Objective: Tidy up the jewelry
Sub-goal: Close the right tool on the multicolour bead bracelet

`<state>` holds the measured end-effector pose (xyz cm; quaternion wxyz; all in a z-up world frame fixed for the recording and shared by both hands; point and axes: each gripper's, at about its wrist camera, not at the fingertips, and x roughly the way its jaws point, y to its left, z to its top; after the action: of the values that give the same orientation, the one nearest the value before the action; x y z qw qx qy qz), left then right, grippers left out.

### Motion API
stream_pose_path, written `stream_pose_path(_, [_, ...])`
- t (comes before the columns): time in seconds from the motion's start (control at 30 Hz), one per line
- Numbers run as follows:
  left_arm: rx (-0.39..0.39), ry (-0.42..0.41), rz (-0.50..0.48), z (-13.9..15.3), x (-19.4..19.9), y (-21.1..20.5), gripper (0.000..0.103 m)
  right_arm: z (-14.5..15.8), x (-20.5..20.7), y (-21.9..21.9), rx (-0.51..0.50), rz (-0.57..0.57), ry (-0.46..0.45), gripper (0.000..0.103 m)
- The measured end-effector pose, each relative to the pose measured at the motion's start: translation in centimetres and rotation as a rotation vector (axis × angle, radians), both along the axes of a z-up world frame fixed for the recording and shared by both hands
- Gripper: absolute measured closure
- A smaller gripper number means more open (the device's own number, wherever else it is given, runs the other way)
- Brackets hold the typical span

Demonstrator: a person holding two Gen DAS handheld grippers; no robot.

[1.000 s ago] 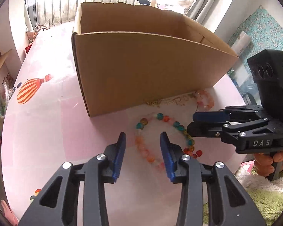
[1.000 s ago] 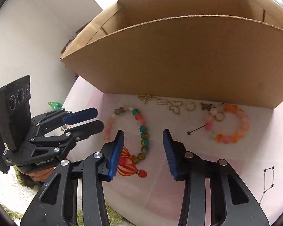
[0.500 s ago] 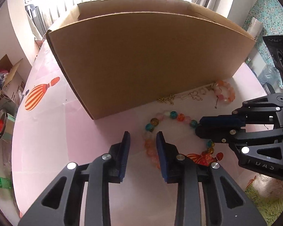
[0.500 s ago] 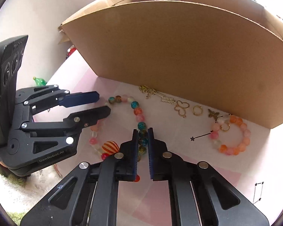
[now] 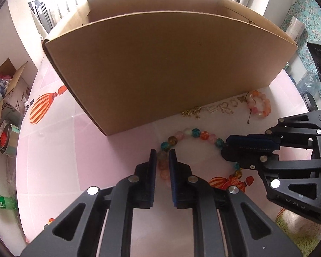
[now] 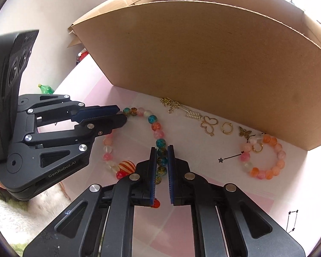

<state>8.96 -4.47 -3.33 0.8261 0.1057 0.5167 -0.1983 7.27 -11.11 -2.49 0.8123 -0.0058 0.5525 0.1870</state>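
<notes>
Nearest, left claw (image 5: 162,156) just closing, pads pinching pale pink beads of the multicoloured bead necklace (image 5: 191,133); right claw (image 6: 162,153) likewise clamped on blue-green beads of its opposite side. Lying looped on the pink bench (image 5: 75,171), just before the cardboard box (image 5: 160,68). Beyond, gold charms (image 6: 208,125) and an orange-pink bracelet (image 6: 267,158) resting along the box wall. Risk from here, probably: round beads squirting out of narrow pads on the lift, or two claws pulling apart and snapping the string, scattering beads.
</notes>
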Motion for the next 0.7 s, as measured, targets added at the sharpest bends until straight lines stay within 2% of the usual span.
stream_pose_path(0.13, [-0.024,0.008,0.01,0.1,0.1,0.1,0.092,-0.1,0.4,-0.2,0.0,-0.01,0.008,0.095])
stream_pose_path(0.23, [-0.011,0.019,-0.008,0.2,0.5,-0.1,0.091,-0.8,-0.6,-0.2,0.019,-0.037,0.019,0.095])
stream_pose_path(0.27, [-0.006,0.019,-0.01,0.2,0.5,0.0,0.091,-0.6,-0.9,-2.2,0.032,-0.044,0.021,0.095])
stream_pose_path(0.3, [0.001,0.018,-0.011,0.2,0.4,-0.1,0.091,-0.6,-0.9,-2.3,0.039,-0.048,0.023,0.095])
stream_pose_path(0.7, [-0.009,-0.01,0.012,-0.2,-0.7,-0.4,0.092,-0.5,-1.0,-1.5,0.014,-0.042,0.037,0.095])
